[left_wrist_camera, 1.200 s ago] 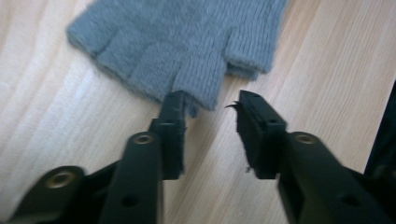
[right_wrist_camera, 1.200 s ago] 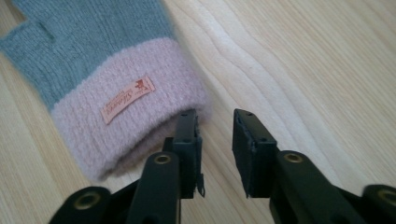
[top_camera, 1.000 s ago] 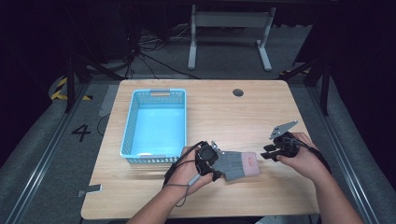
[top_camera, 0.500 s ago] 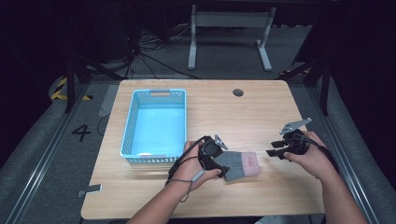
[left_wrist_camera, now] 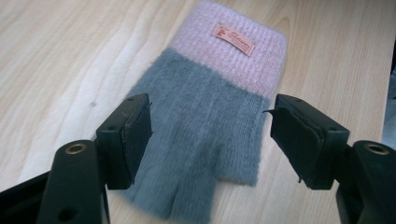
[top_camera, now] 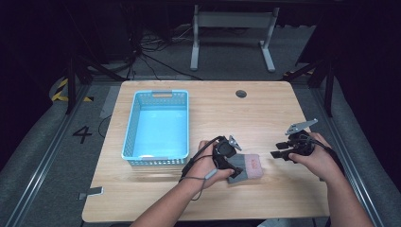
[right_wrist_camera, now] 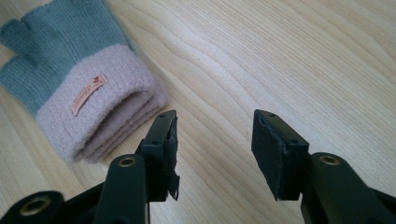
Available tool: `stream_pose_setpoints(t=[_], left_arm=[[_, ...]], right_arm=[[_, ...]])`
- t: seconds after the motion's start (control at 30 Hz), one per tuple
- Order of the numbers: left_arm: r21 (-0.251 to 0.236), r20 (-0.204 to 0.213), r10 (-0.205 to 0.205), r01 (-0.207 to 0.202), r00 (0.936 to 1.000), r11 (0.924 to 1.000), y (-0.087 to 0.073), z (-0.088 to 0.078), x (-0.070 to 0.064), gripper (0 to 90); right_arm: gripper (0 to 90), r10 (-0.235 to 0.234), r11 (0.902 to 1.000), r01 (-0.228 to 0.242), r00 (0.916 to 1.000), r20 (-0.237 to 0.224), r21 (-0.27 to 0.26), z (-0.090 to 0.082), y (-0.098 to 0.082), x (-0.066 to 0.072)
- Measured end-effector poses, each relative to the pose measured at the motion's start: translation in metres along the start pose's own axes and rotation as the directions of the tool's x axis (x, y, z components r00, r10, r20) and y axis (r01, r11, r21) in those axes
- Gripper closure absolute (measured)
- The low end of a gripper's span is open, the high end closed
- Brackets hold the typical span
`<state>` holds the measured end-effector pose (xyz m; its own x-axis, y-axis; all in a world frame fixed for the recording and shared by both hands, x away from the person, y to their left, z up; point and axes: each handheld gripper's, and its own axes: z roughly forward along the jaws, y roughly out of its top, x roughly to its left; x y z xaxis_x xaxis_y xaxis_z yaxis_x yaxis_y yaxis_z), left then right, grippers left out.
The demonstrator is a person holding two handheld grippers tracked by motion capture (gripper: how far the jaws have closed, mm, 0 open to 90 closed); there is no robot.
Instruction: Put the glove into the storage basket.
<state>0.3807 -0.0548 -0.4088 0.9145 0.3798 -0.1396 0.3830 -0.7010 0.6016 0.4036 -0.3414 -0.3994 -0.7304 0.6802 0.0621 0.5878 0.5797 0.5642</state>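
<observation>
The glove [left_wrist_camera: 210,135] lies flat near the bench's front edge, between the spread jaws of the left gripper [left_wrist_camera: 210,140]. The right gripper [right_wrist_camera: 212,149], also apart, hovers beside the cuff. A sound grasp likely needs lowering before closing. The blue basket [top_camera: 135,124], front-left, appears empty.

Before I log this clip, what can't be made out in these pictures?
- Glove fingertip end: cut off by the bottom edge and the jaws in the left gripper view; under the left gripper in the high view.
- Glove label: too small and blurred to read.
- Pale patch in the blue basket: too small to identify.
</observation>
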Motion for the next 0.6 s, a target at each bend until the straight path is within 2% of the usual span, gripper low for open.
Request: stream_pose_setpoints(t=[0.23,0.33,0.43,0.47,0.6], left_arm=[[0.026,-0.039,0.0,0.001,0.9993,0.9996,0.006,0.023,0.003,26.2],[0.032,-0.049,0.003,-0.002,0.9988,0.9995,0.006,0.026,0.005,25.7],[0.048,-0.062,-0.01,0.013,0.998,0.9988,0.006,0.032,0.007,24.2],[0.069,-0.067,-0.009,0.013,0.9977,0.9975,0.005,0.036,0.007,23.6],[0.089,-0.072,0.001,0.006,0.9974,0.996,0.005,0.04,0.007,21.2]], right_arm=[[51.1,0.007,0.9998,-0.007,1.0,-0.004,-0.02,-0.003,0.001,-0.004],[50.9,0.007,0.9997,-0.007,1.0,-0.006,-0.023,-0.003,0.002,-0.004],[50.7,0.006,0.9997,-0.007,0.9999,-0.011,-0.026,-0.002,0.003,-0.005],[50.7,0.005,0.9996,-0.005,0.9999,-0.011,-0.027,-0.002,0.003,-0.005],[50.3,0.004,0.9995,-0.004,0.9999,-0.012,-0.03,-0.002,0.004,-0.005]])
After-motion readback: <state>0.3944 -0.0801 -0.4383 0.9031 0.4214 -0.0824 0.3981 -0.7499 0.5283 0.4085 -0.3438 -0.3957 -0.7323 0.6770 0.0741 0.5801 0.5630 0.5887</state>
